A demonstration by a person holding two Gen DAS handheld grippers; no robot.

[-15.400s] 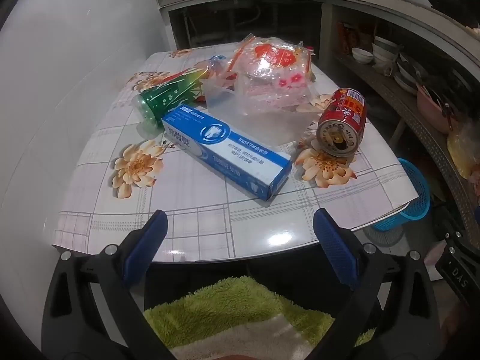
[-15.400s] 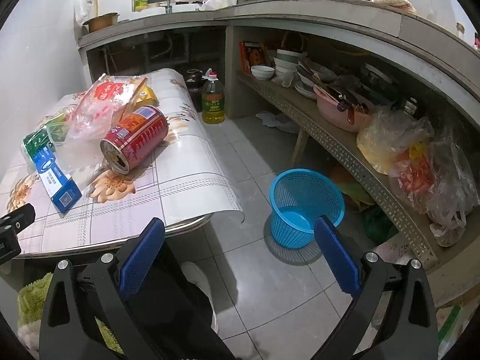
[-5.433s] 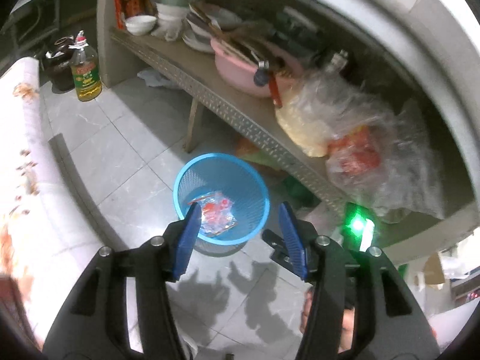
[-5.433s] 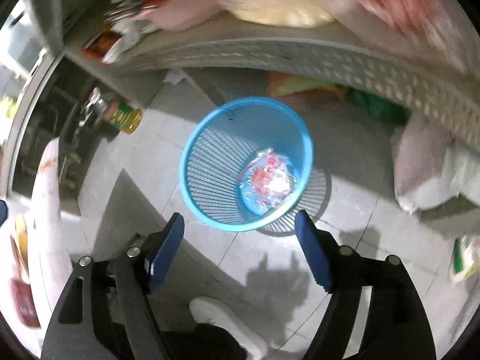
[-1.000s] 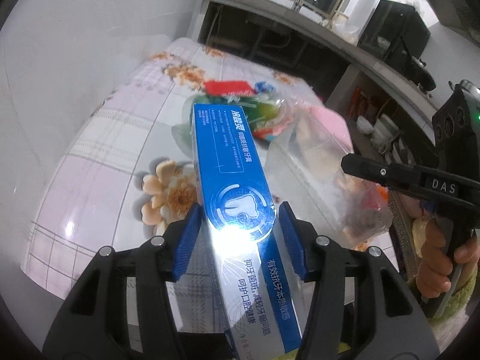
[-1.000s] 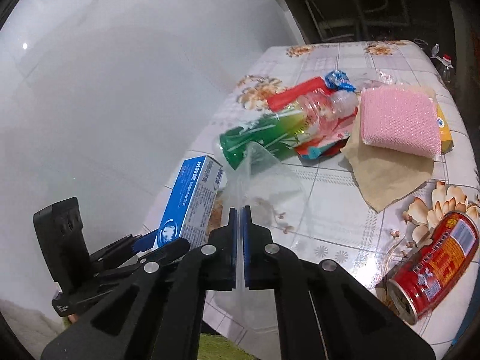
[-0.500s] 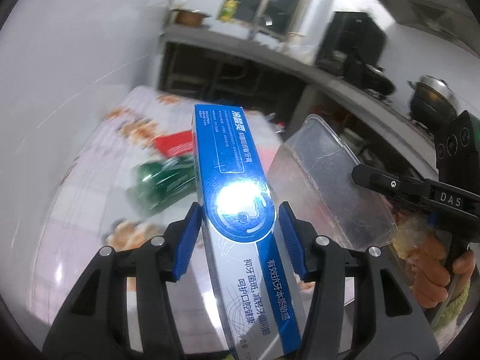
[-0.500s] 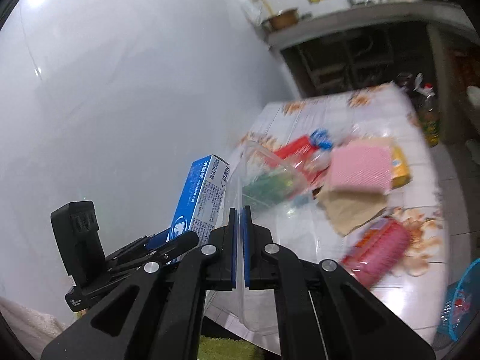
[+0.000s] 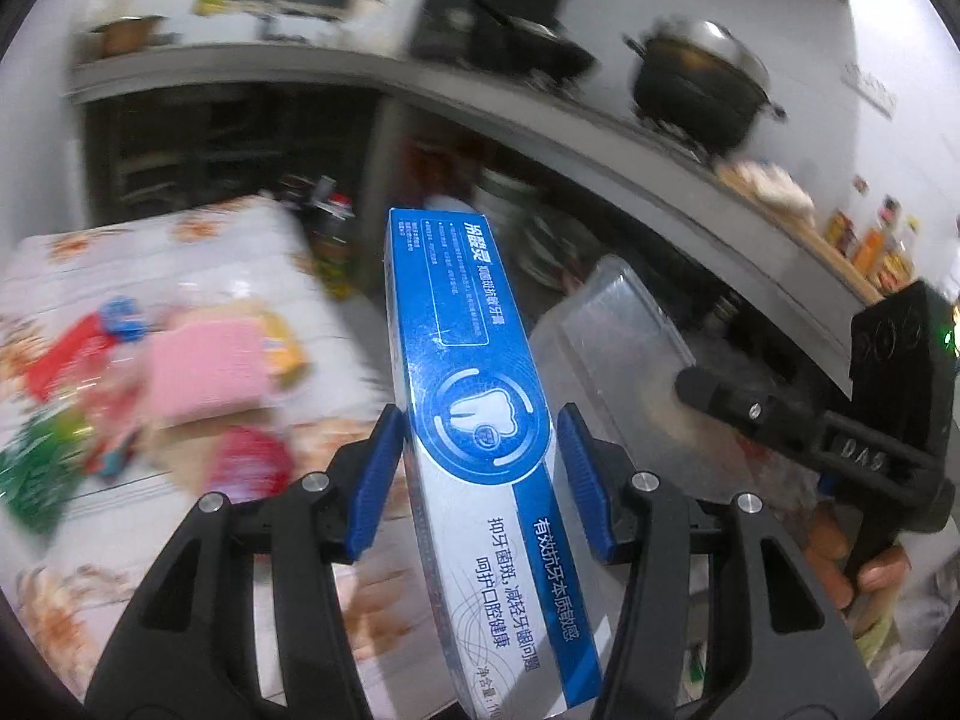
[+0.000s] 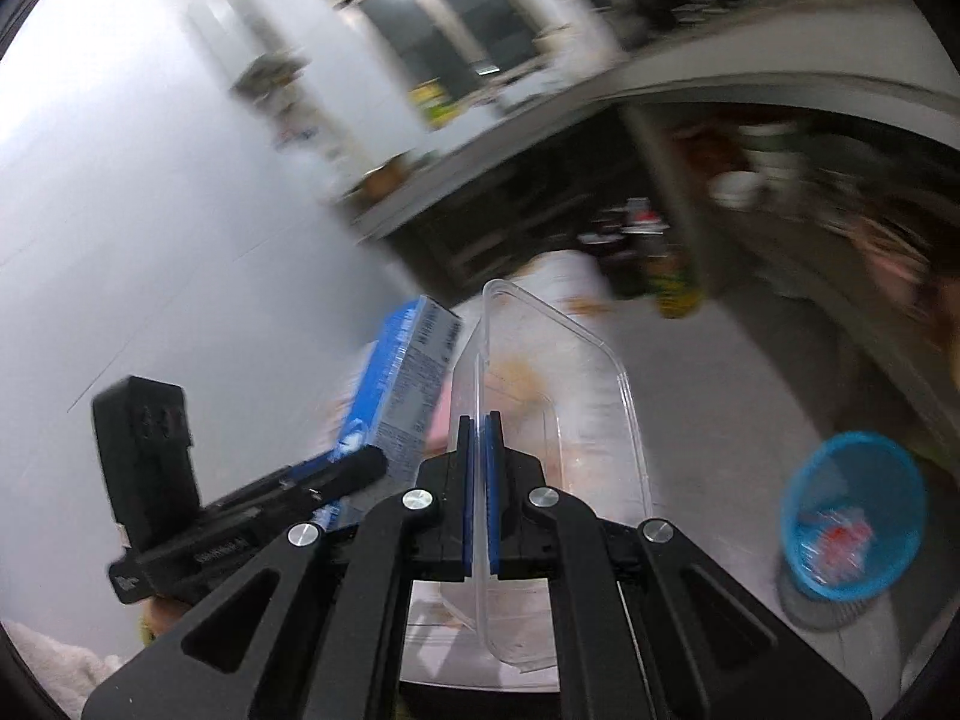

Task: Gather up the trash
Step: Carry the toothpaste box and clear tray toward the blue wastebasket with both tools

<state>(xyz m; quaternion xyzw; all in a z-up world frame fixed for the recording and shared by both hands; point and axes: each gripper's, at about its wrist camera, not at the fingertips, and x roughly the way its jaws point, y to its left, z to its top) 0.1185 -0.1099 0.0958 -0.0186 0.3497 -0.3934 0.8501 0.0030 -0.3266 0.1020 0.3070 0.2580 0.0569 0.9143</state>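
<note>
Trash bin (image 10: 852,525), a blue mesh basket on the floor, sits low and to the right of the right gripper (image 10: 478,492), with a crumpled wrapper already at its bottom; it does not show in the left wrist view. Of the two grippers the right looks nearer to it, so its load would likely drop first. The table (image 9: 180,252) (blurred, with a pink sponge (image 9: 207,369) and other litter on it) lies to the left. The tray (image 10: 576,414), clear plastic, is carried in the air, one wall pinched flat between the closed right jaws, its long axis running away from the camera. The box (image 9: 480,420), a blue toothpaste carton, is clamped across its width by the left gripper (image 9: 480,483), long axis pointing forward and up along the fingers, beside the tray and left of it
</note>
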